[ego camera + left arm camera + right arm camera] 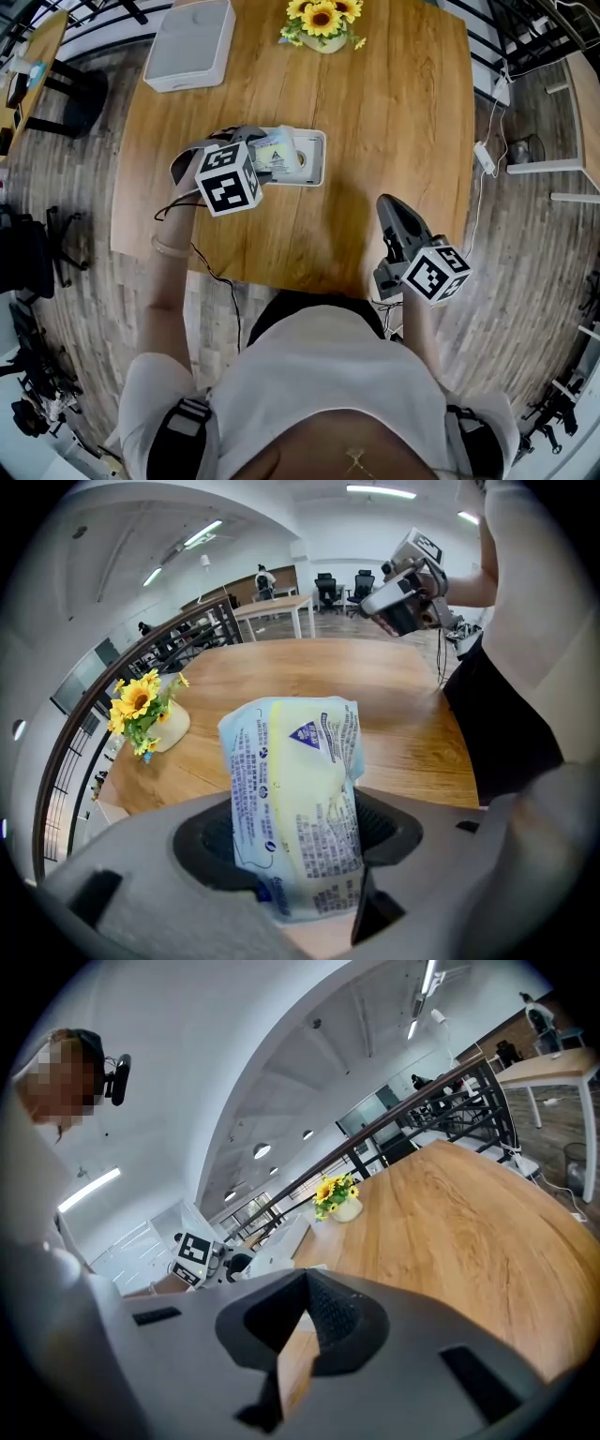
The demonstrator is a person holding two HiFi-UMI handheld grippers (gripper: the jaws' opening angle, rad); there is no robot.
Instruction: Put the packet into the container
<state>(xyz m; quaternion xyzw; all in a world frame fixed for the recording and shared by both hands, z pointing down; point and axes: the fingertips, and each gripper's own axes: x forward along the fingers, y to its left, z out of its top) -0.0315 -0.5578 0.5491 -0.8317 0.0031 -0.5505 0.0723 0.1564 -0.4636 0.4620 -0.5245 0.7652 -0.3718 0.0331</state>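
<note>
My left tool (298, 874) clamps the packet (295, 799); I can't read its small print. My right tool (302, 1279) hangs empty, jaws together, over the wooden counter (394, 122).

Print on packet (295, 808) too small to read, blue triangle mark (307, 731)

A vase of sunflowers (322, 21) and a white box (190, 44) sit well apart along the wooden table's (394, 122) far edge.
</note>
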